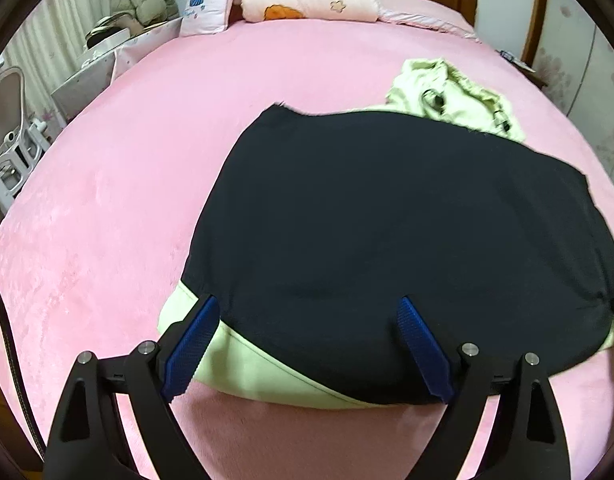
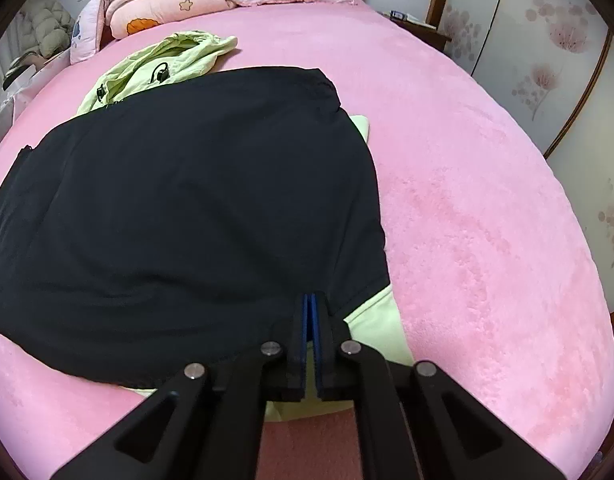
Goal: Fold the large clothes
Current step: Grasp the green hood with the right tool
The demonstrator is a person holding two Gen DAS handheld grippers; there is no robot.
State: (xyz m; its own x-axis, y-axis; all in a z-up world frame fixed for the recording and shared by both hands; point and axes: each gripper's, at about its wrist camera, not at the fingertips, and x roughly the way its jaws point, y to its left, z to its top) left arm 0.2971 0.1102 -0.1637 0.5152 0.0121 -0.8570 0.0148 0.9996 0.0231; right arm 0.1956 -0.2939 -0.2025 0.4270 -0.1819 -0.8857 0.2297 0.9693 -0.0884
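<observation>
- On the pink plush bed [image 1: 107,208], the large dark navy garment with pale green lining [image 1: 387,220] lies spread, its near hem at the bed edge.
- Left gripper [image 1: 307,340] hovers over the hem with jaws spread wide, holding nothing.
- Right gripper [image 2: 310,320] has its jaws pressed together at the hem; whether cloth is pinched, I cannot tell.
- Green hood [image 2: 167,64] lies loose beyond; most folding seems left to do.
</observation>
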